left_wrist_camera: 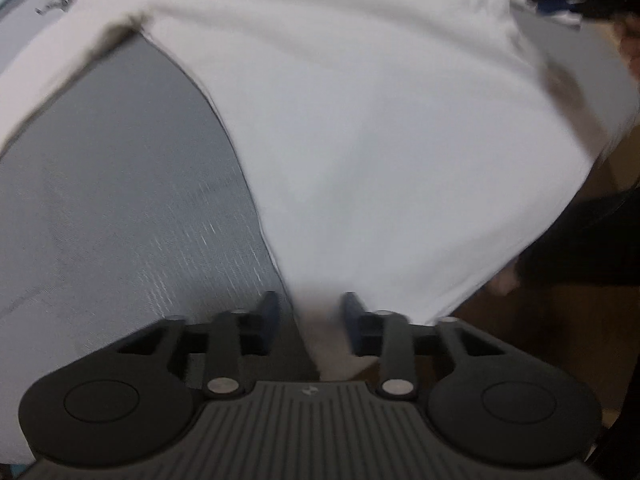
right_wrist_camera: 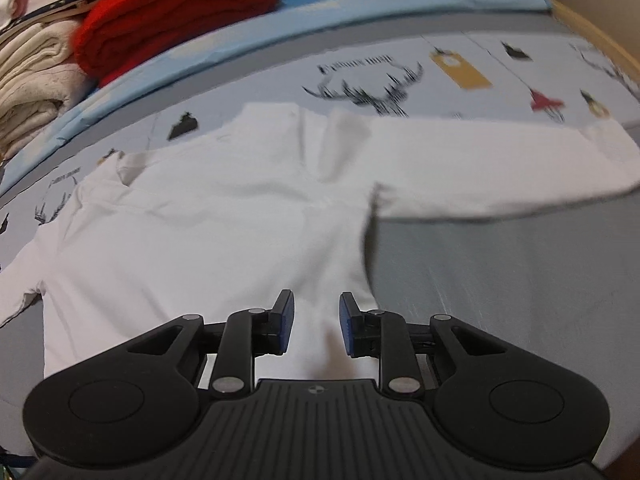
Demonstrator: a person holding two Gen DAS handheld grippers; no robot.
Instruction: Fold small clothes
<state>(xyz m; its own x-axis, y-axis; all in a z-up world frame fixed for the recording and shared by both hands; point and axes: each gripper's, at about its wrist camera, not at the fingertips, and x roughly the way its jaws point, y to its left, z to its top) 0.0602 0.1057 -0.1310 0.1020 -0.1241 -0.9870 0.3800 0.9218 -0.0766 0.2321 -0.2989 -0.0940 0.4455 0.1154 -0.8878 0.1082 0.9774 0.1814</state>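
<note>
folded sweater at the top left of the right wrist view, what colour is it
Bright red; the folded sweater shows best in the right wrist view.
</note>
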